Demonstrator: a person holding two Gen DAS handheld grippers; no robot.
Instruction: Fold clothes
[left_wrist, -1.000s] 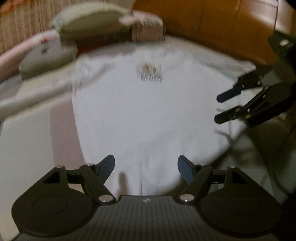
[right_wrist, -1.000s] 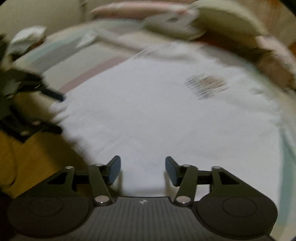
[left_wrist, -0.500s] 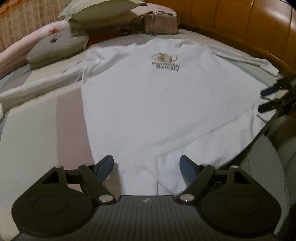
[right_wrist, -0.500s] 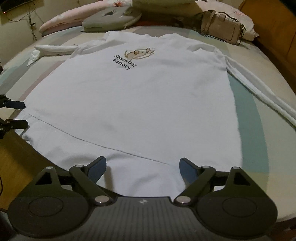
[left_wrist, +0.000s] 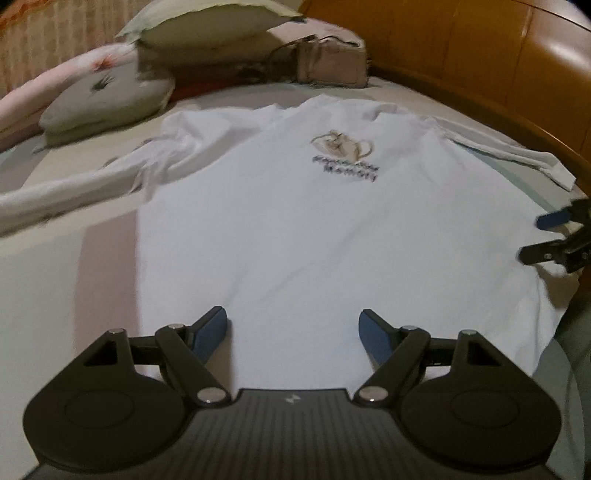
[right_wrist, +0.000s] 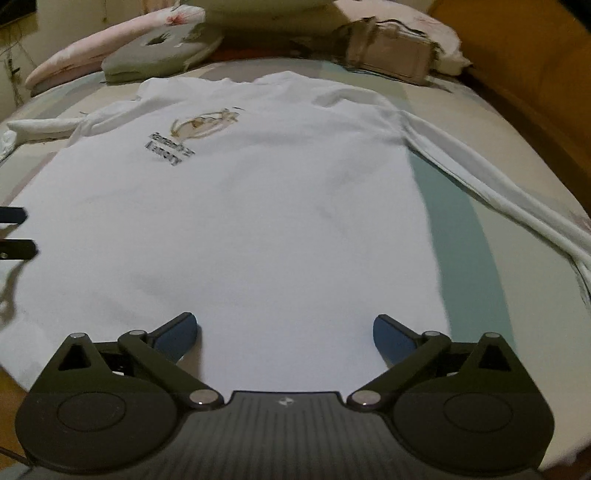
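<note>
Here the left tool (left_wrist: 293, 332) stood wide, holding nothing, over the hem of the white long-sleeved shirt (left_wrist: 295, 229), which lay flat on the bed (left_wrist: 48, 295); right tool (right_wrist: 284, 334) likewise wide and empty above the hem.

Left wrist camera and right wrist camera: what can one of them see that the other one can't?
Only the left wrist view shows the woven wall panel and the cuff end of the sleeve near the wooden bed frame. Only the right wrist view shows a dark cable on the wall and the green stripe of the bedsheet. Both show the white shirt lying flat, its chest print, the pillows, the beige bag, and both grippers, left and right, open.
</note>
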